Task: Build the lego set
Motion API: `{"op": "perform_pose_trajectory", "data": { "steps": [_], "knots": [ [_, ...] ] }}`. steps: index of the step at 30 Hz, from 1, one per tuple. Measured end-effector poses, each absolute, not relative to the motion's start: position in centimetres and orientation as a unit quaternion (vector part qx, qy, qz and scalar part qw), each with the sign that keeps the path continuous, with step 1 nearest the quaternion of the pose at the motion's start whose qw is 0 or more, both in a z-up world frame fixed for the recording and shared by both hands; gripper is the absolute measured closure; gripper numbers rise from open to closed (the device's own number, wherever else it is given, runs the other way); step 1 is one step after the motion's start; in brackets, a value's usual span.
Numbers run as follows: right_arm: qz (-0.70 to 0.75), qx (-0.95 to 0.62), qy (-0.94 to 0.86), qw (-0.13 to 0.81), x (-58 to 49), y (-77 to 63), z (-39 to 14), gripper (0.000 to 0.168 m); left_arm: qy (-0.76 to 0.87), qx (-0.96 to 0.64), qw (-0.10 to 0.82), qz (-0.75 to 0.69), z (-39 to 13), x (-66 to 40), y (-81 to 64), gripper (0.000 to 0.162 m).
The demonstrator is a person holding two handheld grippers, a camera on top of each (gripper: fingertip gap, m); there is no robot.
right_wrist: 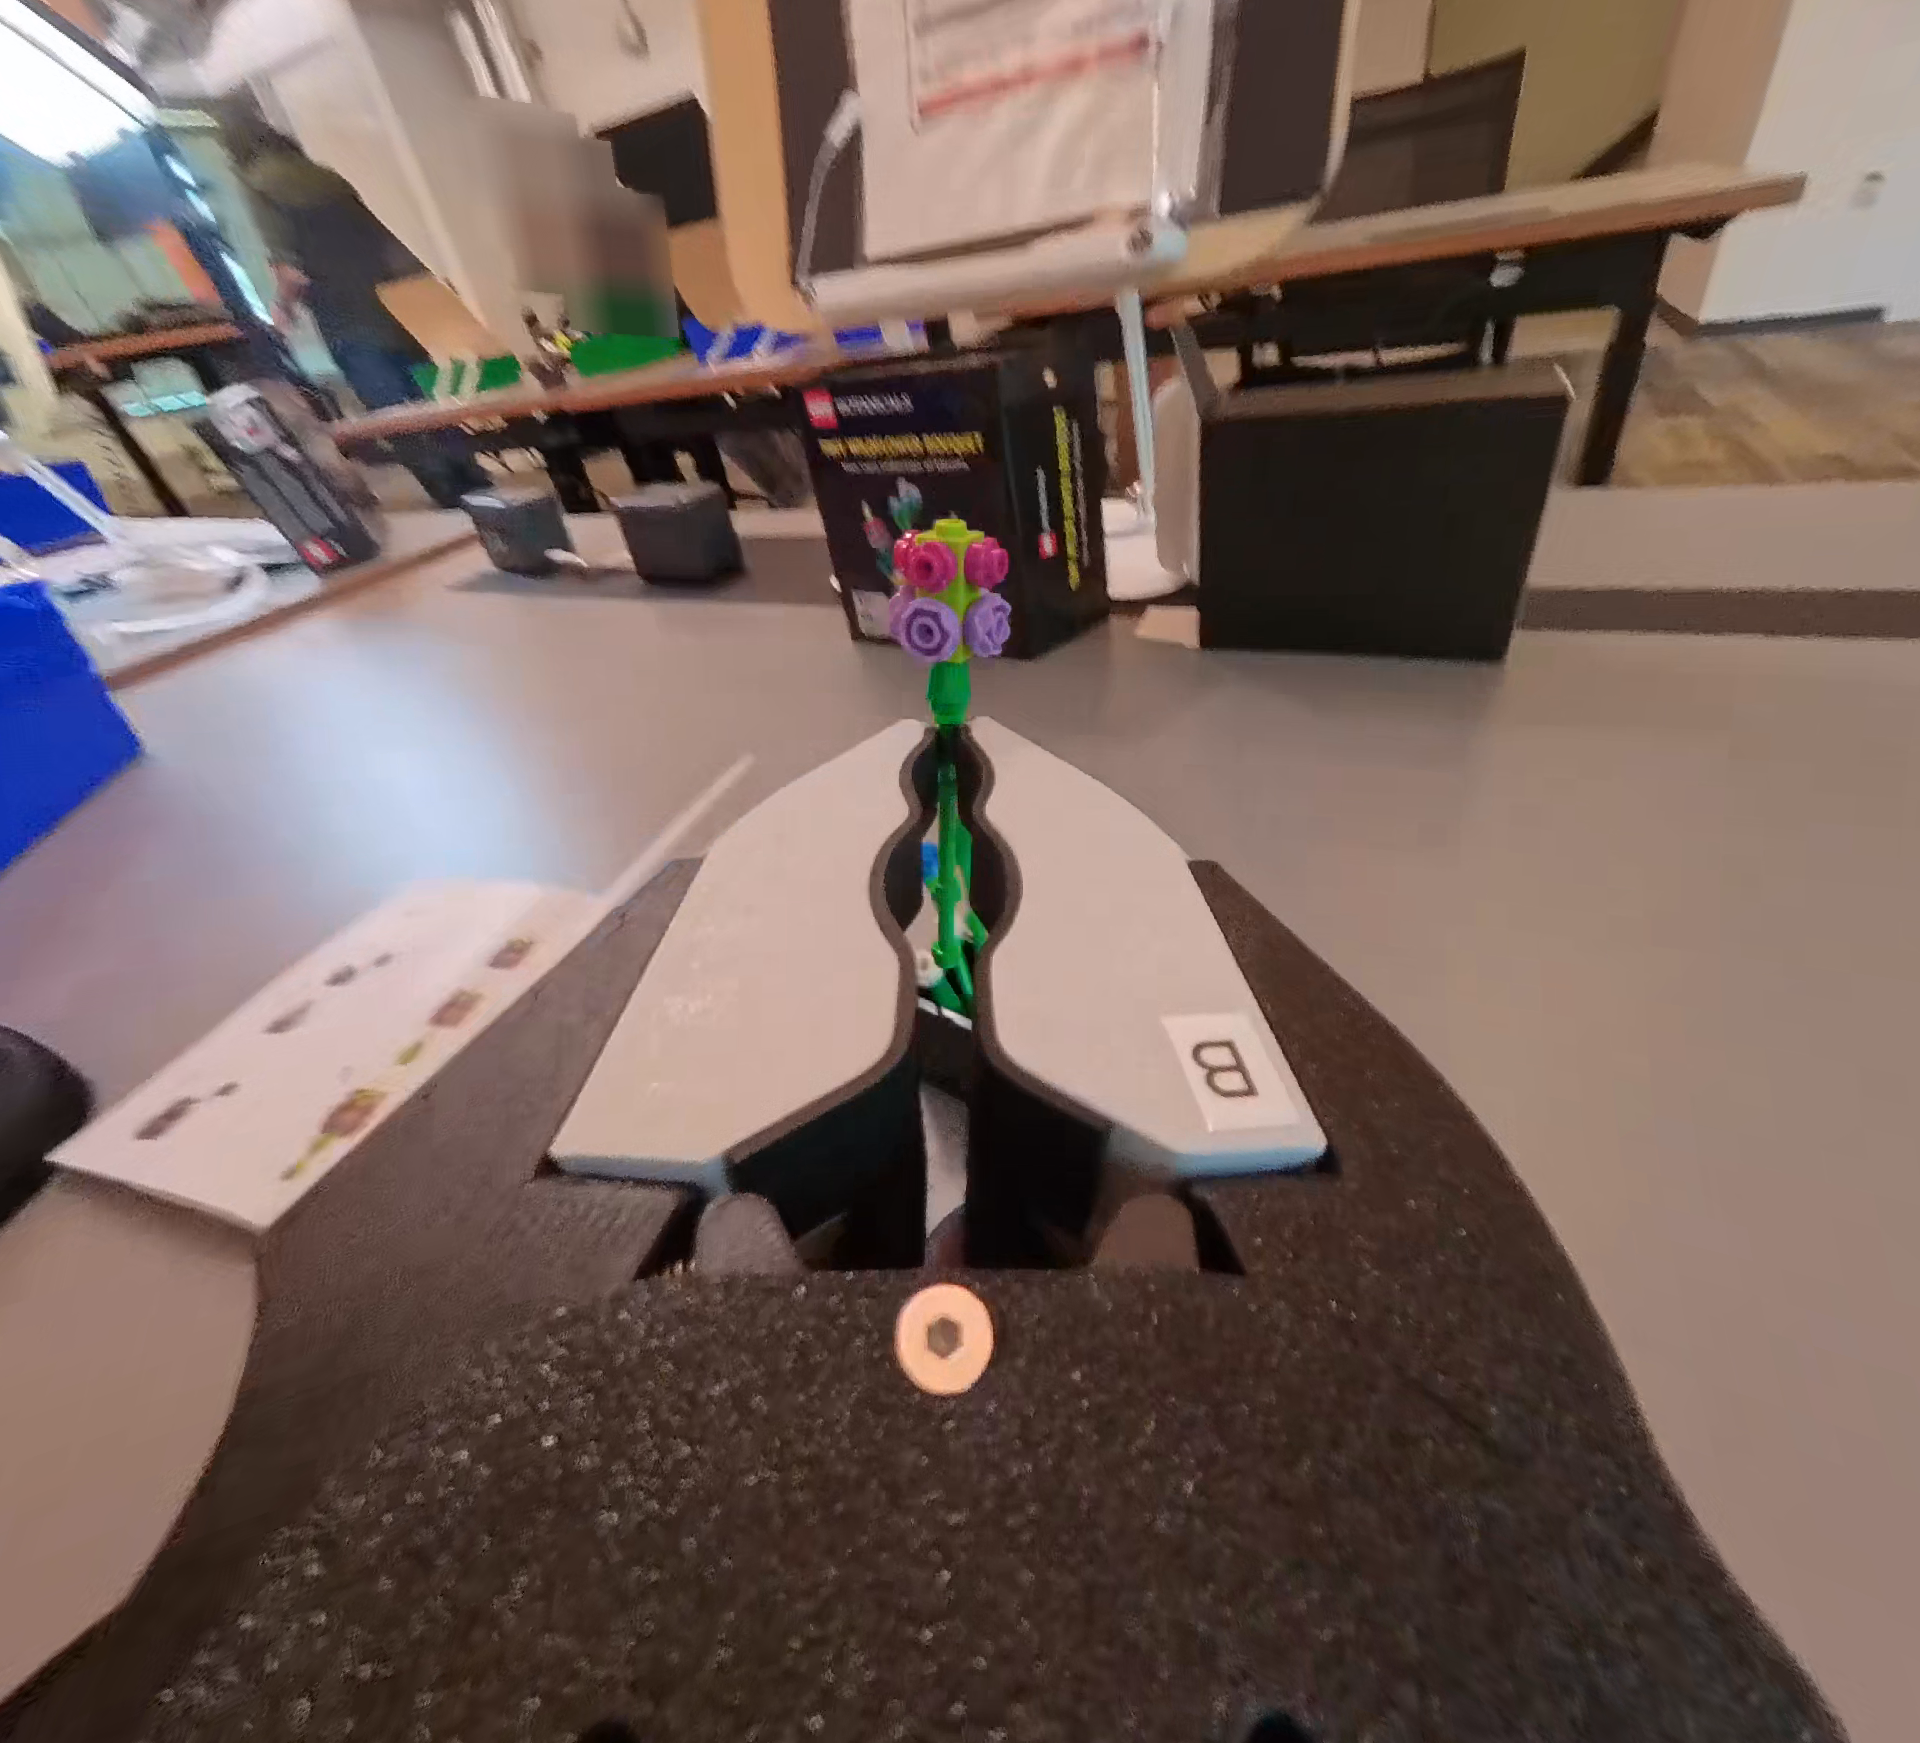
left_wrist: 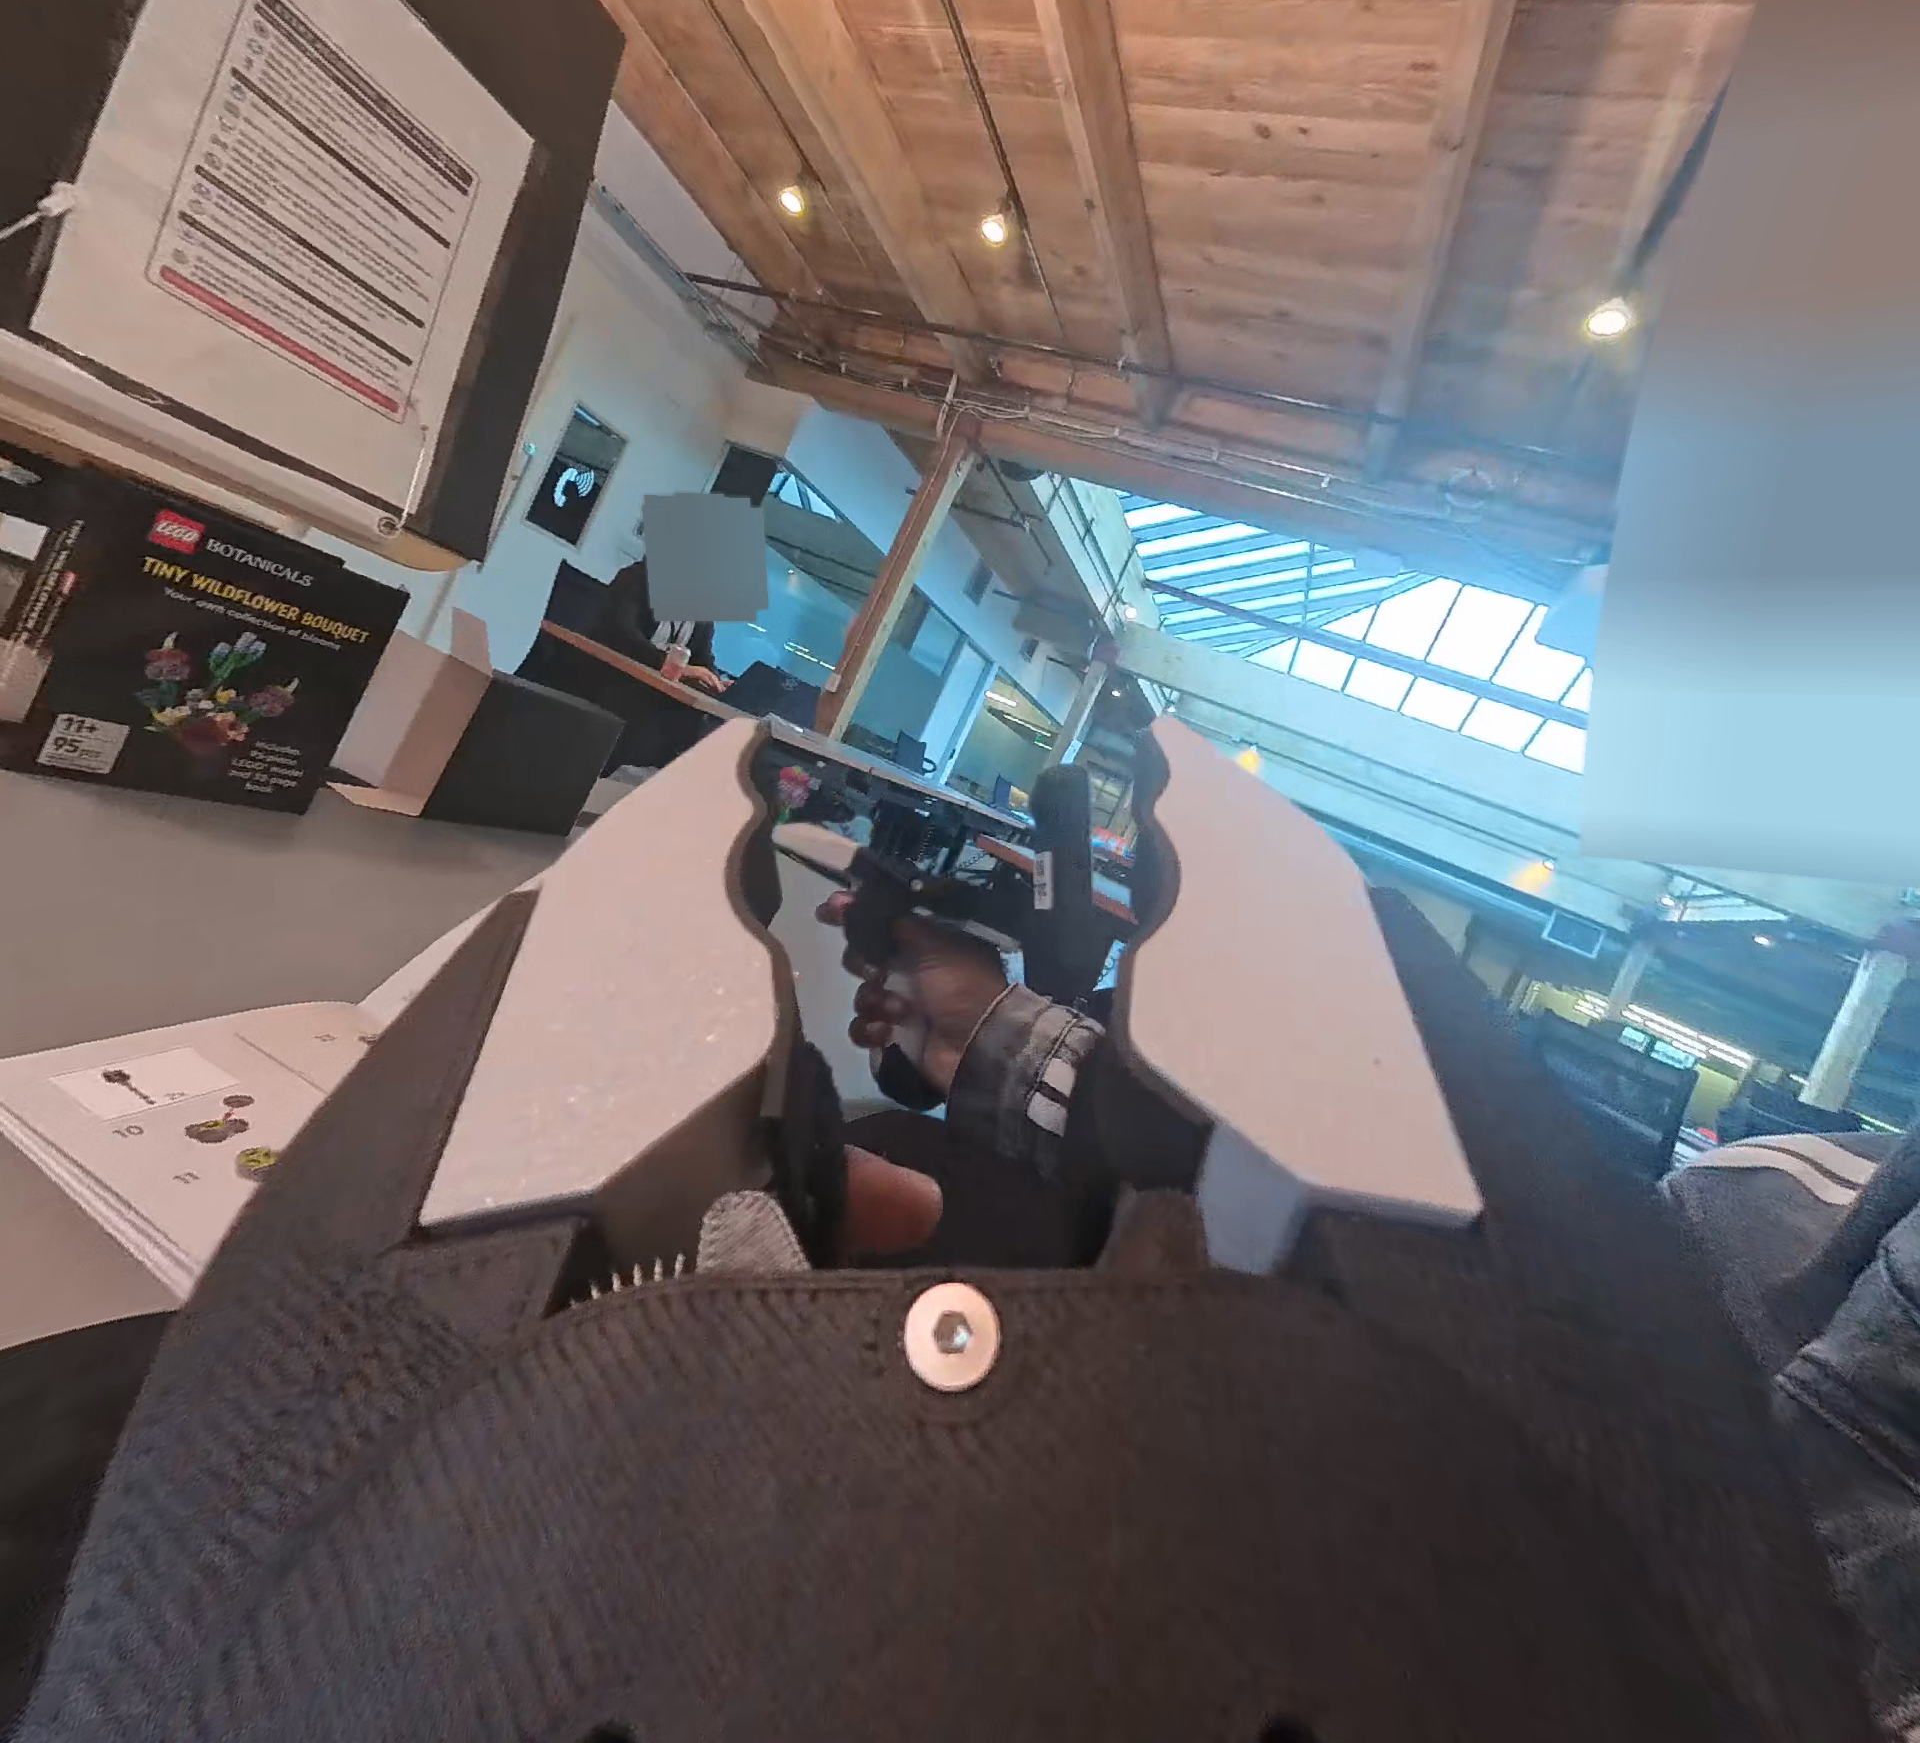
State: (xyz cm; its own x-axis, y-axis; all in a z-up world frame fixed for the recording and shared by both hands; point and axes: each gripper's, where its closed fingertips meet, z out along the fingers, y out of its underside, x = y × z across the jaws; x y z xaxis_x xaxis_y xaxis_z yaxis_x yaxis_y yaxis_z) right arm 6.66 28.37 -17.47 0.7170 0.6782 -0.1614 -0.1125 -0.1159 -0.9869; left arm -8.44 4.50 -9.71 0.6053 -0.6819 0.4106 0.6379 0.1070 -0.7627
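In the right wrist view, your right gripper [right_wrist: 948,737] filled the lower half of the frame, its grey fingers [right_wrist: 769,976] clamped on the green stem of the lego flower [right_wrist: 948,597], which rose upright just past the fingertips at the centre. The flower's lime core carried two magenta blossoms above two lilac ones. Low at the left edge, the instruction booklet [right_wrist: 312,1039] lay flat on the grey table [right_wrist: 1558,862]. Farther back, just behind the flower, the black lego box [right_wrist: 935,467] stood on end, with a black block [right_wrist: 1371,509] to its right. In the left wrist view, your left gripper [left_wrist: 956,743] was tilted upward, its fingers [left_wrist: 623,966] held well apart with nothing between them; through the gap you could see your right hand [left_wrist: 925,997] around a black handle. The booklet [left_wrist: 156,1132] sat at lower left, the box [left_wrist: 208,654] at the left edge beyond it, a printed sheet [left_wrist: 291,176] hung at upper left, and wooden ceiling boards [left_wrist: 1247,83] spanned the top.
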Motion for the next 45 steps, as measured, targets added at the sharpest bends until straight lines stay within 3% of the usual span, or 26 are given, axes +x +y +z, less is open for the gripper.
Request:
{"op": "perform_pose_trajectory", "data": {
  "steps": [21, 38, 45],
  "knots": [
    [0.255, -0.767, -0.234, 0.540, 6.6, 29.7, -21.7, 0.165, 0.030, -0.508, 0.747, -0.428, -10.1, -8.3, 4.7, 0.101],
    [0.237, -0.779, -0.247, 0.525, 7.6, 28.7, -22.3, 0.164, 0.035, -0.510, 0.745, -0.428, -10.1, -7.8, 4.7, 0.102],
    [0.250, -0.781, -0.255, 0.512, 7.6, 28.5, -22.4, 0.156, 0.036, -0.511, 0.744, -0.429, -10.1, -7.8, 4.7, 0.102]
  ]
}}
